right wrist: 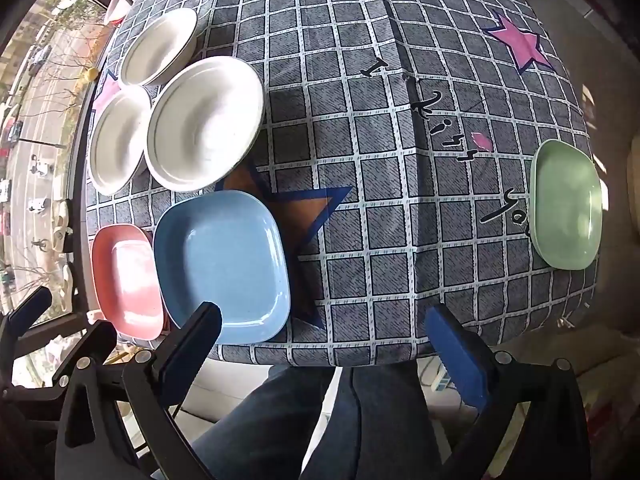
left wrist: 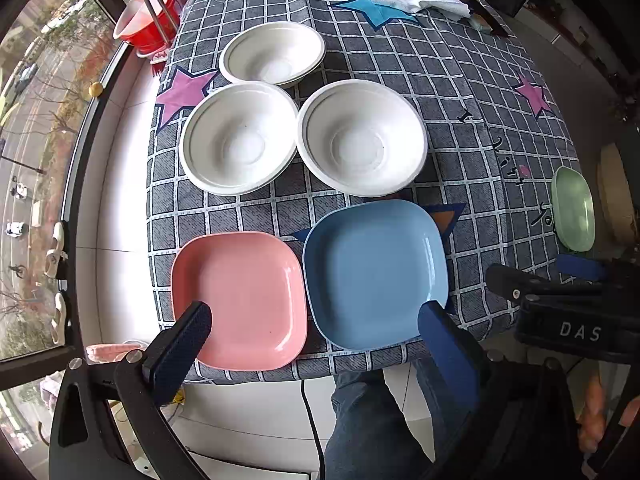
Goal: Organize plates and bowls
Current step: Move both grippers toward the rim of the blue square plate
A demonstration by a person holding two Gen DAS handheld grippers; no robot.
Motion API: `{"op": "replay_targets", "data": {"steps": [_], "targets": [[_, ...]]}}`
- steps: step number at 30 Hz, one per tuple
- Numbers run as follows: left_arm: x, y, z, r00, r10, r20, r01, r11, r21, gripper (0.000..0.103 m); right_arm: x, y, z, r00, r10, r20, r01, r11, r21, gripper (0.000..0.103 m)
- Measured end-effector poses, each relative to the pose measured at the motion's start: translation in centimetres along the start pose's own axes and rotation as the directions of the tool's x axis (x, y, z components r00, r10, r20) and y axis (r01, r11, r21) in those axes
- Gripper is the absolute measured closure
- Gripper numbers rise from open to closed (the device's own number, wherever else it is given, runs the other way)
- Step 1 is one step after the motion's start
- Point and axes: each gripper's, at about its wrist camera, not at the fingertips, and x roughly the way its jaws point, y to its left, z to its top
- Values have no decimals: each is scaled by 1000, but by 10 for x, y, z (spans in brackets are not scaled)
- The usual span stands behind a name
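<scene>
left wrist view: left tongs [left wrist: 316,320] spread wide, holding nothing, above pink plate [left wrist: 240,300] and blue plate [left wrist: 376,272]. right tongs [right wrist: 324,324] spread too. bowls [left wrist: 240,136] wait behind on tabletop [left wrist: 480,92], maybe for stacking.

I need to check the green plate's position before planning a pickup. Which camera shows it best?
The right wrist view: the green plate appears whole and large, lying alone near the table's right edge, far from the blue plate. The left wrist view shows it only small and squeezed at the frame's right edge, just above the other gripper.
</scene>
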Motion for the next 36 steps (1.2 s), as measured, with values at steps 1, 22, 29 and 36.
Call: {"op": "replay_targets", "data": {"steps": [1,22,29,36], "targets": [[0,0,-1,1000,-1,0,1,1000,0,0,1,-1,2,1000,-9,9,9,1000,1,0],[5,0,-2,999,-26,-44,26,1000,-4,0,-4,-2,-2,1000,-14,16,14,1000,-14,0],[10,-2,-5,996,-32,-86,31,999,-7,0,0,-2,-14,999,28,17,-28,1000,-2,0],[15,-3,-6,995,-25,-99,25,1000,-1,0,6,-2,-13,1000,-4,-31,4,1000,3,0]]}}
